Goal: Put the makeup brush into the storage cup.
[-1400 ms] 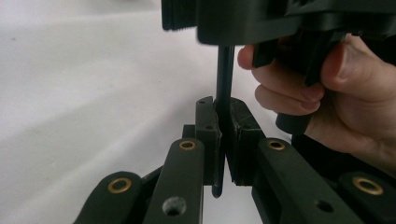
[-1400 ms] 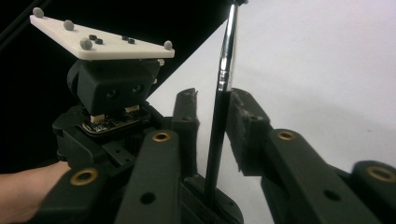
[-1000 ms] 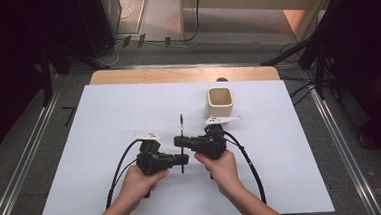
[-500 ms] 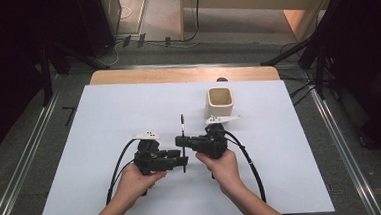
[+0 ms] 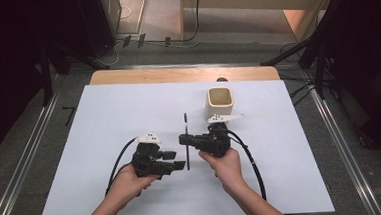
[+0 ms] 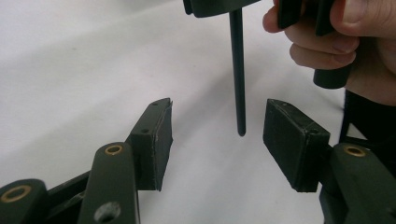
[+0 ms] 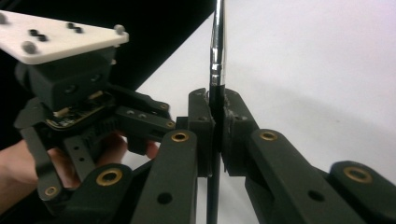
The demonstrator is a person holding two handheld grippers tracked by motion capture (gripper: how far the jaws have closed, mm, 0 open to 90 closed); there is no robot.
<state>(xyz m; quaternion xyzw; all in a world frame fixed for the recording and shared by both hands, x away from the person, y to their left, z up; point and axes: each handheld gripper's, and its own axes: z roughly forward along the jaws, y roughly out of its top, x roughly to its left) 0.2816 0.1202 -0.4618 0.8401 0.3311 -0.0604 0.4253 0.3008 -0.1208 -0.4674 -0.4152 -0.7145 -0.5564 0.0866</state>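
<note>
While the pen (image 5: 186,138) lies across the middle of the high view, the right gripper (image 5: 184,139) pinches it near its middle, and the left gripper (image 5: 180,159), lower left of it, stands half open at the pen's near end; its jaws have just been opening. A cup (image 5: 220,102) stands well apart, upper right of the pen on the white table (image 5: 104,118), so I judge the handover between the grippers done and the carry to the cup still left. From the left gripper view, the pen (image 6: 238,79) hangs free between the parted pads (image 6: 159,140), touching neither, its upper part clamped by the right gripper (image 6: 219,5). Along the right gripper view, the jaws press tight on the pen (image 7: 215,56), with the left gripper (image 7: 93,116) at the left.
</note>
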